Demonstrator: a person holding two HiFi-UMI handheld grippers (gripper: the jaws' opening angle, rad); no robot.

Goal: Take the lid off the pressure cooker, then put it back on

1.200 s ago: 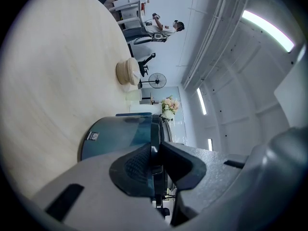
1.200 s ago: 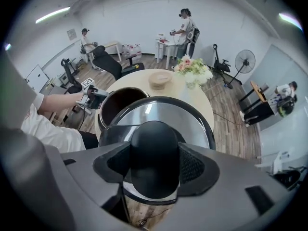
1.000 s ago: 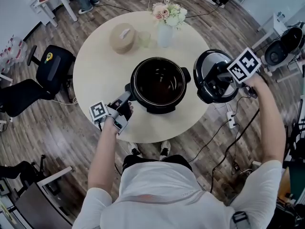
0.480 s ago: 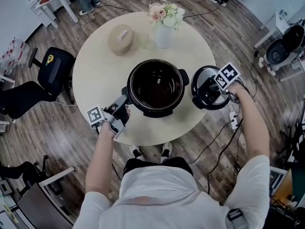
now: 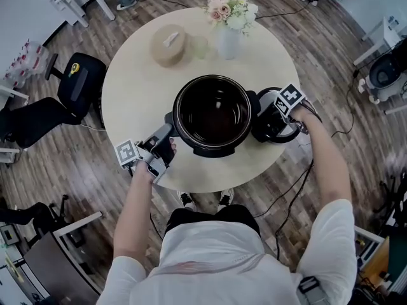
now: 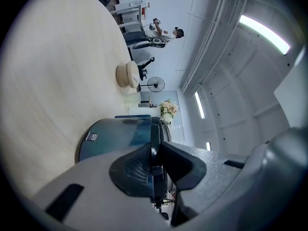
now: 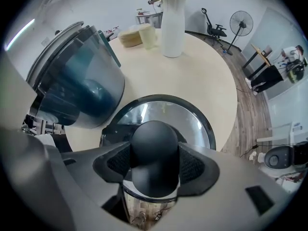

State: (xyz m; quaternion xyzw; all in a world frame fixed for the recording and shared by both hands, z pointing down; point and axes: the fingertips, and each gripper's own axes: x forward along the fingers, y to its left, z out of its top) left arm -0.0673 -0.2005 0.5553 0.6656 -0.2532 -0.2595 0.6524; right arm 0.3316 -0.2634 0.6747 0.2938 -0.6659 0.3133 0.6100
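Observation:
The black pressure cooker pot [image 5: 191,143] stands open in the middle of the round table [image 5: 133,94]. My left gripper [image 5: 164,138] is shut on the pot's side handle [image 5: 170,126], which shows as a thin dark edge [image 6: 156,177] pinched between the pads, with the pot wall [image 6: 115,136] just beyond. My right gripper [image 5: 276,119] points down, shut on the lid's black knob [image 7: 155,150]. The shiny lid [image 5: 267,132] hangs level, low beside the pot's right side, near the table edge. In the right gripper view the lid [image 7: 192,121] lies below the pot [image 7: 77,81]. Whether the lid touches the table I cannot tell.
At the far side of the table stand a white vase of flowers [image 5: 229,37], a small glass [image 5: 202,47] and a round tan container [image 5: 169,45]. A black chair [image 5: 76,84] is left of the table. Cables [image 5: 299,189] trail over the wood floor to the right.
My right gripper has come down with the lid and drawn in toward the pot's right side. The left gripper and the pot have stayed where they were.

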